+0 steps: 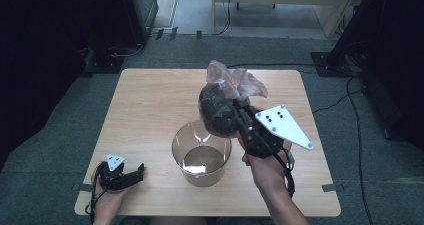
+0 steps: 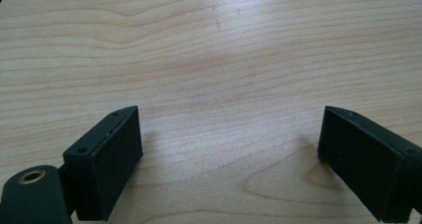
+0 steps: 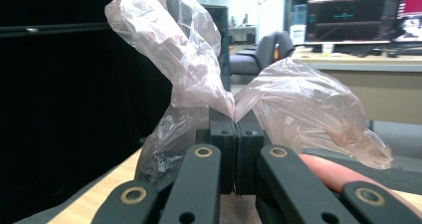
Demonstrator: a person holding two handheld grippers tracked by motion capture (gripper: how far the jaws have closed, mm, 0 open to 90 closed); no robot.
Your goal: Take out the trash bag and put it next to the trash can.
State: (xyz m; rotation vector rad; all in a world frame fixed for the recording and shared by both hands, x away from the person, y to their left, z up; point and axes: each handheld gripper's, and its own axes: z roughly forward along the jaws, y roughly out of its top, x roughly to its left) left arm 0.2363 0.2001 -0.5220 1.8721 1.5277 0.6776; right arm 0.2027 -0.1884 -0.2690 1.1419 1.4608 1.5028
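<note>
A thin plastic bag [image 1: 222, 102] of dark contents hangs above the far rim of a clear round container [image 1: 201, 152], which stands near the middle of the worktop [image 1: 150, 105]. The right gripper [image 1: 243, 110] has its fingers pressed together on the bag's gathered neck. At the worktop's near left corner, the left gripper [image 1: 136, 174] rests with its fingers [image 2: 107, 162] spread, nothing between them.

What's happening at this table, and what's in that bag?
A person works with two hand-held grippers. The right gripper is clamped on the neck of a thin plastic bag of dark contents, holding it above a clear container on the wooden table. What the contents are is unclear. The left gripper rests open near the table's front edge.
</note>
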